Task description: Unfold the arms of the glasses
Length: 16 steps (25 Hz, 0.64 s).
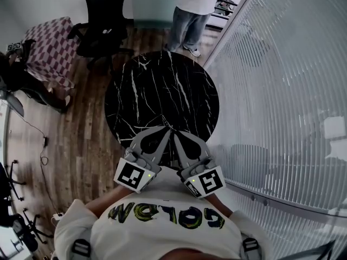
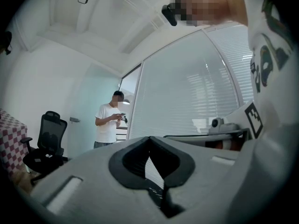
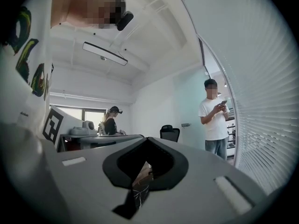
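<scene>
At the six o'clock edge of the round black marble table (image 1: 162,85), the grey left gripper (image 1: 161,130) and right gripper (image 1: 175,134) hover with their tips close together. Each has its jaws pressed together on nothing. No view shows where the glasses are. A person in a white T-shirt (image 1: 191,1) stands at twelve o'clock.

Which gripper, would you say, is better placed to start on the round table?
Neither: left gripper and right gripper are shut, side by side over the near edge of the table; nothing to grasp shows.
</scene>
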{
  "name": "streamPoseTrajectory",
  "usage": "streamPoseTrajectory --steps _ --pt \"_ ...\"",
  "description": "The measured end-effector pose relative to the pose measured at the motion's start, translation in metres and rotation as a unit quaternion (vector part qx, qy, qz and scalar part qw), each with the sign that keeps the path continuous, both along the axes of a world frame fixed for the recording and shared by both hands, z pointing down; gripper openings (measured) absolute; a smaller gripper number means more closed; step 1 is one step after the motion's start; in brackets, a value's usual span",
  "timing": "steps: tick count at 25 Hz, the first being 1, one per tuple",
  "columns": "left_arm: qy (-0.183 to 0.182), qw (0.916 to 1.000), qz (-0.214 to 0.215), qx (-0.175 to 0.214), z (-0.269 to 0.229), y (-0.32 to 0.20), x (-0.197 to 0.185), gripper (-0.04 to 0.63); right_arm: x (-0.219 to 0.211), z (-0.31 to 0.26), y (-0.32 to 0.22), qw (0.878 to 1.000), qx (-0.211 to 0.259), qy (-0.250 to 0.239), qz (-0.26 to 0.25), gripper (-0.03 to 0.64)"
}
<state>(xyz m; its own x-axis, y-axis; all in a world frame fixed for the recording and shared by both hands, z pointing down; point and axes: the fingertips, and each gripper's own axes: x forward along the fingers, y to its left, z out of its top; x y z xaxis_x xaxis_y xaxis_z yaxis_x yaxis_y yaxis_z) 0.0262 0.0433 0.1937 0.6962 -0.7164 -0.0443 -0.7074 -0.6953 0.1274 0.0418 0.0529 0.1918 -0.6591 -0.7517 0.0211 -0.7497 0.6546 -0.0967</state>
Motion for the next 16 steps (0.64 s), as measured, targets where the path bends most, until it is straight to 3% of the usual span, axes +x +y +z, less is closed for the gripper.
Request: streamPoseTrajectory --steps 7,16 --pt "-0.011 0.9998 0.0 -0.015 0.007 0.001 -0.006 0.005 -0.003 -0.001 -0.001 1.0 0.0 0.008 0.001 0.002" --pt "0.005 0.9999 -0.002 -0.016 -0.005 0.003 -0.012 0.005 -0.01 -0.004 0.002 1.0 -0.006 0.011 0.0 0.002"
